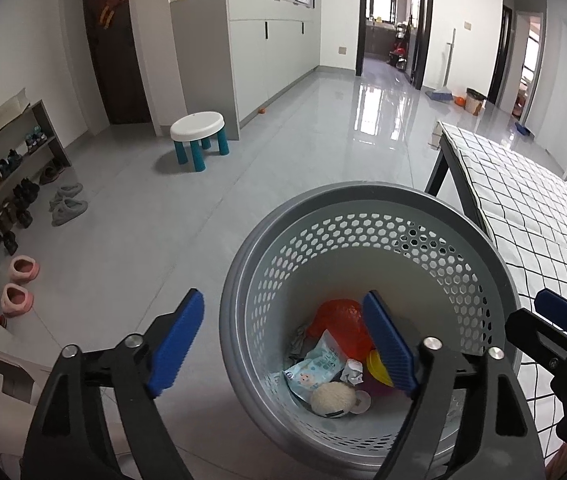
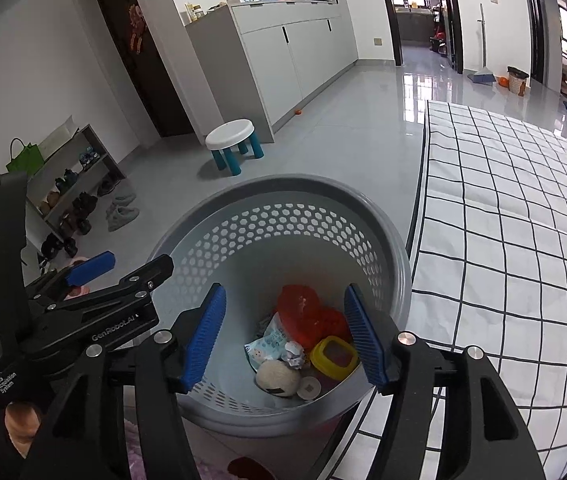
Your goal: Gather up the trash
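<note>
Currently we hold both tools over the grey perforated bin (image 1: 367, 276), which stands on the tiled floor just beside the checked tablecloth (image 2: 515, 216). Left gripper (image 1: 283, 344): jaws spread wide, nothing between the pads. Right gripper (image 2: 283, 336): likewise wide apart and empty.

Trash lies at the bottom of the bin, all touching or overlapping: an orange plastic piece (image 2: 303, 312), a pale blue printed packet (image 2: 269, 342), a crumpled wrapper (image 2: 294, 354), a yellow lid-like ring (image 2: 333, 356), a fuzzy cream ball (image 2: 277, 378) and a small white disc (image 2: 309, 389).

Handling judgement: every piece looks light. The packet and wrapper are thin and soft, likely slippery, so we would pinch an edge or a crumpled fold. The yellow ring looks stiff; take it across its rim. The fuzzy ball should compress, so grip across its middle. The tabletop in view carries no loose items, so collection looks near complete.
</note>
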The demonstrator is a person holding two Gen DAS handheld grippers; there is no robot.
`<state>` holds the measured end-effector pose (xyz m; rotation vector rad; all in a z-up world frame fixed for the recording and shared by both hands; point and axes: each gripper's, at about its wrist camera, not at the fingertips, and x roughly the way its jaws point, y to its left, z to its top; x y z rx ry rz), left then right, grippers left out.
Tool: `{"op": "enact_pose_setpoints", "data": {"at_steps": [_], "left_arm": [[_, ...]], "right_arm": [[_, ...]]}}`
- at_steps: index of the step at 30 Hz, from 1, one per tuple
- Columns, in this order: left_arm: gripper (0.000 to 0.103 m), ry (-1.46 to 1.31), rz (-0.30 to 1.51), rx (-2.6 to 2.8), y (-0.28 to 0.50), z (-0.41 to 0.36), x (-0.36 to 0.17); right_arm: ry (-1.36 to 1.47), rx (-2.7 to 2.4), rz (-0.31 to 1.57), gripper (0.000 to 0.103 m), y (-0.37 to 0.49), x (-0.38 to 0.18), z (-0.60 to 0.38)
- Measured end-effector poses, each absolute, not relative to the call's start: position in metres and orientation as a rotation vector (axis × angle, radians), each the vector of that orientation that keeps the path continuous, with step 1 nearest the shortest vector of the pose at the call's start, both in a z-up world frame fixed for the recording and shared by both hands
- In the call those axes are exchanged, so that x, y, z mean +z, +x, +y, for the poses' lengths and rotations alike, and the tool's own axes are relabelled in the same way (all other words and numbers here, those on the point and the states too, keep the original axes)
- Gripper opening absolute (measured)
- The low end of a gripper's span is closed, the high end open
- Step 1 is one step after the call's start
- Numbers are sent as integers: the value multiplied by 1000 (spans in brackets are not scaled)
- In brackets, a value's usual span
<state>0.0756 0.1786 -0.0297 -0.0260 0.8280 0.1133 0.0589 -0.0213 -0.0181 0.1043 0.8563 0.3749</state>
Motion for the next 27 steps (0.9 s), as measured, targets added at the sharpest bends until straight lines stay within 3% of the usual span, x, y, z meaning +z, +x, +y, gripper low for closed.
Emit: {"op": "enact_pose_setpoints", "data": {"at_steps": [6, 27], "left_arm": [[93, -33, 809, 133, 72, 183, -25], [97, -41, 795, 158, 64, 191, -19]], "right_arm": [[89, 354, 854, 61, 56, -17, -19], [67, 292, 866, 69, 53, -16, -16]]}}
